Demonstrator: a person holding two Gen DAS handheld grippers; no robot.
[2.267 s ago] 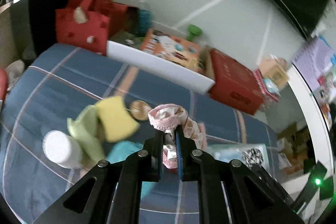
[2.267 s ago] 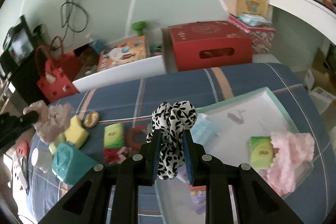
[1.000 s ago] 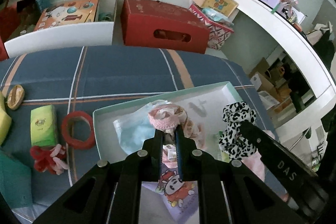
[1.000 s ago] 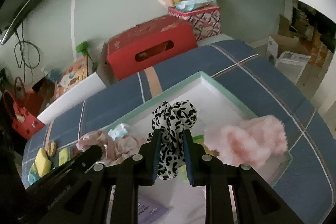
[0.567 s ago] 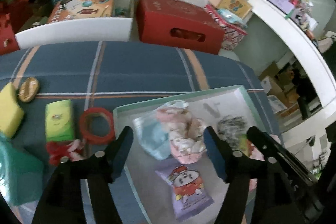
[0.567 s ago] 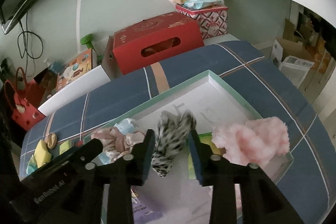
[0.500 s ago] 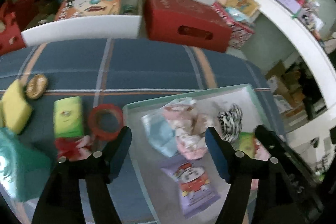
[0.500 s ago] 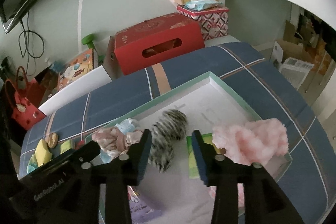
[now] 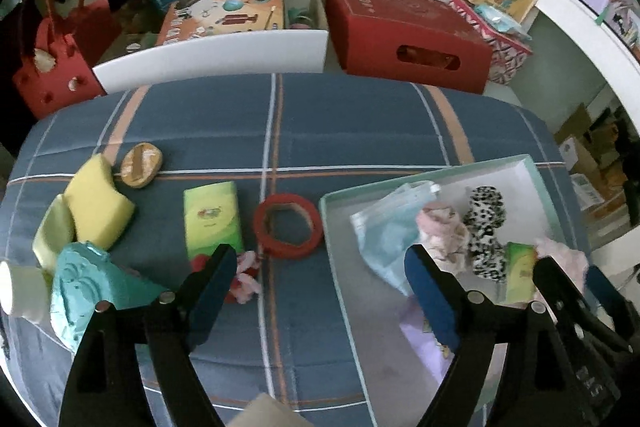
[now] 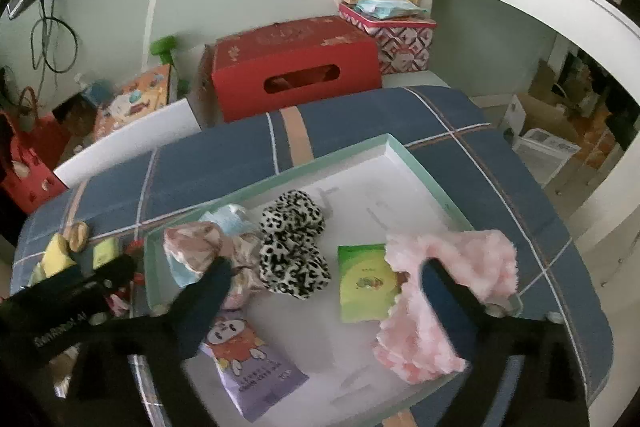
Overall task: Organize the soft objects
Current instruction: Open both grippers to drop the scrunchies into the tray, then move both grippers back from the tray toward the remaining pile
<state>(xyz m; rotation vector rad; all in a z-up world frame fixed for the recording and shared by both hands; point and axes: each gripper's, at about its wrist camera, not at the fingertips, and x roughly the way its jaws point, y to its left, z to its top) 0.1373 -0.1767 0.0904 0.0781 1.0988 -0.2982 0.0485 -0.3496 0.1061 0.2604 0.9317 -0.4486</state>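
Note:
A shallow white tray with a mint rim (image 9: pixel 440 173) (image 10: pixel 394 143) lies on the blue plaid bed. In it lie a pink floral scrunchie (image 9: pixel 442 237) (image 10: pixel 196 241), a leopard-print scrunchie (image 9: pixel 486 217) (image 10: pixel 294 245), a light blue packet (image 9: pixel 388 227), a green tissue pack (image 10: pixel 366 281), a fluffy pink cloth (image 10: pixel 452 279) and a purple snack bag (image 10: pixel 248 363). My left gripper (image 9: pixel 320 263) is open and empty above the tray's left edge. My right gripper (image 10: pixel 326 277) is open and empty above the tray.
Left of the tray lie a red tape ring (image 9: pixel 288 225), a green tissue pack (image 9: pixel 212 219), yellow sponges (image 9: pixel 98 203), a teal object (image 9: pixel 86 291) and a red-pink bow (image 9: pixel 240 275). A red box (image 9: pixel 408 35) and a white bin (image 9: pixel 208 57) stand behind the bed.
Both grippers opened and let go: the pink floral scrunchie and the leopard scrunchie now lie in the tray. Both grippers have drawn back; the left one swung leftward.

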